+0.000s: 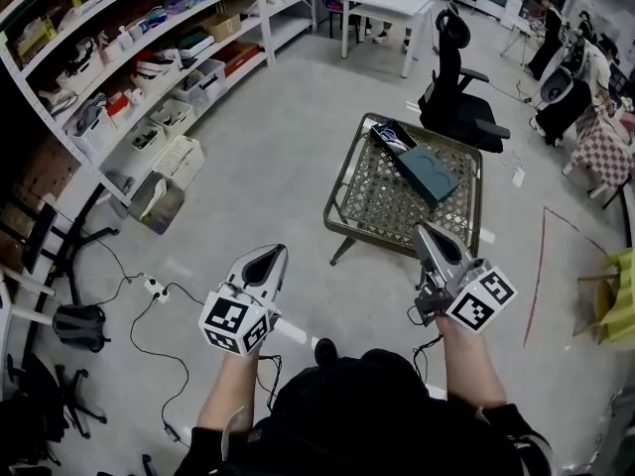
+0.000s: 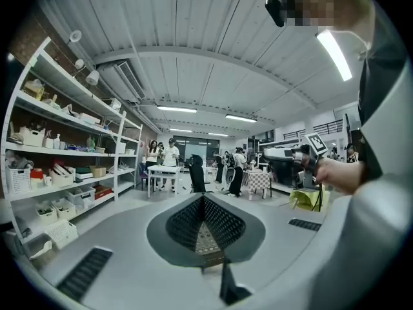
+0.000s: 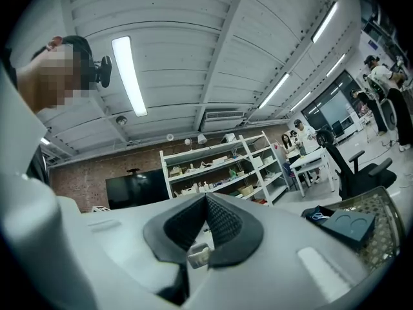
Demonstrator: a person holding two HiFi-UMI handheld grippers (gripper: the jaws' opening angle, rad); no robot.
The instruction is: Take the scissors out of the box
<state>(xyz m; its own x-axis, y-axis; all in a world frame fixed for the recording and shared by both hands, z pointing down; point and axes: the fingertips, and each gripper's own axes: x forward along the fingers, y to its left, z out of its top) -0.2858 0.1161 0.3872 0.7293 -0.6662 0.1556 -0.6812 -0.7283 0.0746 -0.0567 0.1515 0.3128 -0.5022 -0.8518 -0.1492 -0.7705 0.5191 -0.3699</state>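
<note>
A dark teal box (image 1: 429,172) lies on a low wire-mesh table (image 1: 349,181) ahead of me. Behind it a black tray (image 1: 390,137) holds something blue and white. In the right gripper view the box (image 3: 349,226) shows at the lower right. Blue-handled scissors (image 3: 316,216) rest on the black tray beside it. My left gripper (image 1: 275,252) hangs over bare floor, left of the table, its jaws shut and empty. My right gripper (image 1: 425,229) hovers at the table's near edge, short of the box, jaws together with nothing between them. The left gripper view (image 2: 203,197) shows neither box nor scissors.
White shelving (image 1: 149,77) full of bins lines the left wall. A black office chair (image 1: 456,97) stands behind the mesh table, and a white table (image 1: 387,3) farther back. A power strip with cables (image 1: 154,288) lies on the floor at the left. People stand in the distance.
</note>
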